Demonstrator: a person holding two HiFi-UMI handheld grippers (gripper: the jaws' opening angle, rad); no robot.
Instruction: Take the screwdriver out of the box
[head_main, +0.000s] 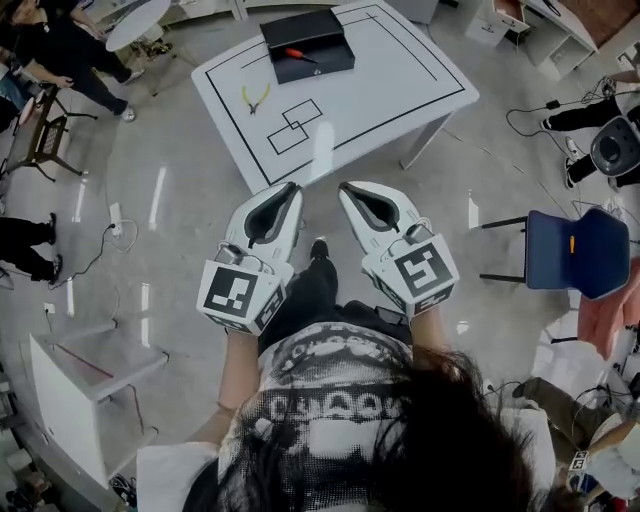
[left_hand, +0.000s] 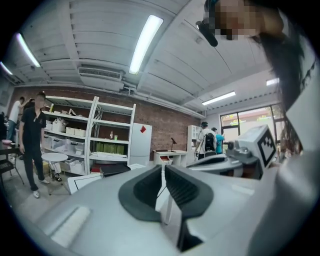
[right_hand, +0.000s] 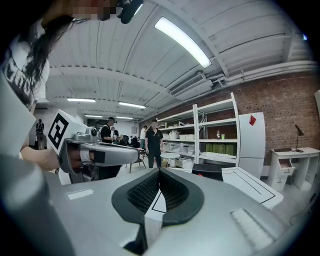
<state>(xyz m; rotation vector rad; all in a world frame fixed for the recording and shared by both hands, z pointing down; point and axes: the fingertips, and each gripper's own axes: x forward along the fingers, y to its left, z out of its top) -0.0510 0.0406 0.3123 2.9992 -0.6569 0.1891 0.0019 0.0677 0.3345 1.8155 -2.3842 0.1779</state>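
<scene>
A black box (head_main: 308, 45) stands at the far end of the white table (head_main: 400, 90), with the red-handled screwdriver (head_main: 298, 55) lying inside it. My left gripper (head_main: 294, 187) and right gripper (head_main: 345, 187) are side by side over the floor, short of the table's near edge, both pointing toward it. Both are shut with nothing between the jaws. In the left gripper view the left gripper (left_hand: 163, 167) faces the box (left_hand: 114, 169) from a distance. In the right gripper view the right gripper (right_hand: 159, 170) does the same toward the box (right_hand: 207, 171).
Yellow pliers (head_main: 255, 97) lie on the table beside taped black squares. A blue chair (head_main: 575, 250) stands to the right and a white stand (head_main: 90, 380) at lower left. People (head_main: 60, 50) are at the far left. Shelves (left_hand: 90, 135) line the brick wall.
</scene>
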